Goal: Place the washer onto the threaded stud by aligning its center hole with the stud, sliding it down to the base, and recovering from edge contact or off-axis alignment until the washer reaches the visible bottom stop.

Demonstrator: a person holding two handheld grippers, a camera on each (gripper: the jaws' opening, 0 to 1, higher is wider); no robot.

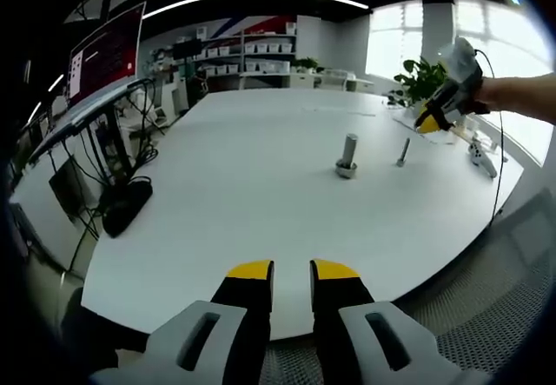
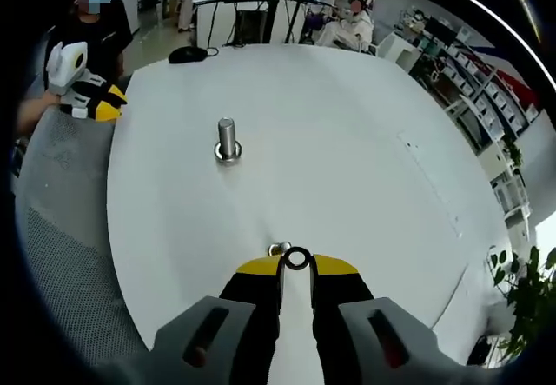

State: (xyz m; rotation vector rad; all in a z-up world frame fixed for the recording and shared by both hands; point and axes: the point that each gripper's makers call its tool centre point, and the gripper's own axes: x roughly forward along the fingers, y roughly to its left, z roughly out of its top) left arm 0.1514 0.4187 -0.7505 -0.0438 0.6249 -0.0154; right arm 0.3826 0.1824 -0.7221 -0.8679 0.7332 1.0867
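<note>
1 washer (image 2: 297, 259) pinched at the right hand-held gripper (image 2: 297, 265) tips, threaded stud (image 2: 228, 138) well ahead, left hand-held gripper (image 1: 292, 269) released.

One washer (image 2: 297, 259), two studs (image 1: 347, 156), seemingly.

left gripper (image 1: 292, 274) parted, right gripper (image 2: 296, 268) pinched

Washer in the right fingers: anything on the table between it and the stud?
Nothing visible. The washer is held at the right gripper tips, and bare white table runs from there to the upright stud.
</note>
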